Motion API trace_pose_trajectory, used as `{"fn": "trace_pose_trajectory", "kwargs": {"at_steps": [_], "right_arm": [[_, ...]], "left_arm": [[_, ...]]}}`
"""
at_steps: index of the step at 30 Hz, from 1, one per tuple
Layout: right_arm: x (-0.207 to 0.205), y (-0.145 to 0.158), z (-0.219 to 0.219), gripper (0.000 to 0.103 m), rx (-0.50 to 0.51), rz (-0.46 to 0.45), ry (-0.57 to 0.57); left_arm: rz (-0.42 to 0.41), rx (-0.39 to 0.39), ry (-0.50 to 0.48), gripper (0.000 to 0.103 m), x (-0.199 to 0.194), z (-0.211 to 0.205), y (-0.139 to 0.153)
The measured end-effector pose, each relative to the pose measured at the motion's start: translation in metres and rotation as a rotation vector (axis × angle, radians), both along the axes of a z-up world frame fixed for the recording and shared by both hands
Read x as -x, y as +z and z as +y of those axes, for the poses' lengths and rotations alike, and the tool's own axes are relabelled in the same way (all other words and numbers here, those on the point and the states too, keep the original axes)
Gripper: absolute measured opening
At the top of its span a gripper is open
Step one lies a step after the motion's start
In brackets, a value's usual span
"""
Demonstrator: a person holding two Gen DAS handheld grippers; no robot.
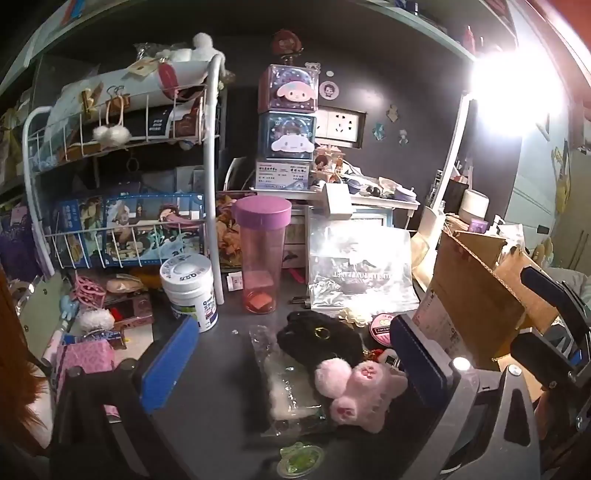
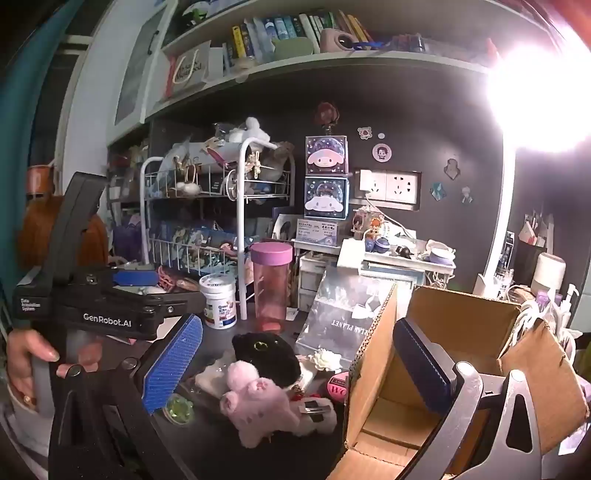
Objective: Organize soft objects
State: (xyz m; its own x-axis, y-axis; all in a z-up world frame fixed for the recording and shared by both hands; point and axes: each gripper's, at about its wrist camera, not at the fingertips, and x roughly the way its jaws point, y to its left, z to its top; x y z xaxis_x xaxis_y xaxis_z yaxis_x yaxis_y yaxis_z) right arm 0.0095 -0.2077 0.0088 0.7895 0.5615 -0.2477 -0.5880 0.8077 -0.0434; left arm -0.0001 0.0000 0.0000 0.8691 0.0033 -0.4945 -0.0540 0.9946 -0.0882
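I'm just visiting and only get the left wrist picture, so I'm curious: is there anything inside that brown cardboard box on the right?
Observer: The right wrist view looks into the cardboard box: flaps open, only bare cardboard showing inside.
Operator: And who holds the left gripper?
Observer: A hand grips the handle of the left gripper; the black body reads GenRobot.AI.
Operator: Anything above the desk?
Observer: A shelf lined with books.
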Motion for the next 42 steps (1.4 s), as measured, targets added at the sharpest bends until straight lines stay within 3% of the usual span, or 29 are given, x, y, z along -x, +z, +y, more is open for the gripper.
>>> {"fn": "trace_pose_trajectory", "kwargs": {"at_steps": [8, 12, 42], "right_arm": [[0.004, 0.0, -0.002, 0.103, -0.008, 0.001, 0.008], [0.008, -0.003, 0.001, 0.103, 0.007, 0.001, 0.011], [0.013, -0.002, -0.001, 0.103, 0.005, -0.011, 0.024]], "left_arm": [[-0.02, -0.046, -0.005, 0.103, 0.005, -0.008, -0.001], [-0.015, -0.017, -0.007, 0.103, 0.007, -0.003, 0.001], [-0.023, -0.005, -0.075, 0.103, 0.016, -0.011, 0.0]]}}
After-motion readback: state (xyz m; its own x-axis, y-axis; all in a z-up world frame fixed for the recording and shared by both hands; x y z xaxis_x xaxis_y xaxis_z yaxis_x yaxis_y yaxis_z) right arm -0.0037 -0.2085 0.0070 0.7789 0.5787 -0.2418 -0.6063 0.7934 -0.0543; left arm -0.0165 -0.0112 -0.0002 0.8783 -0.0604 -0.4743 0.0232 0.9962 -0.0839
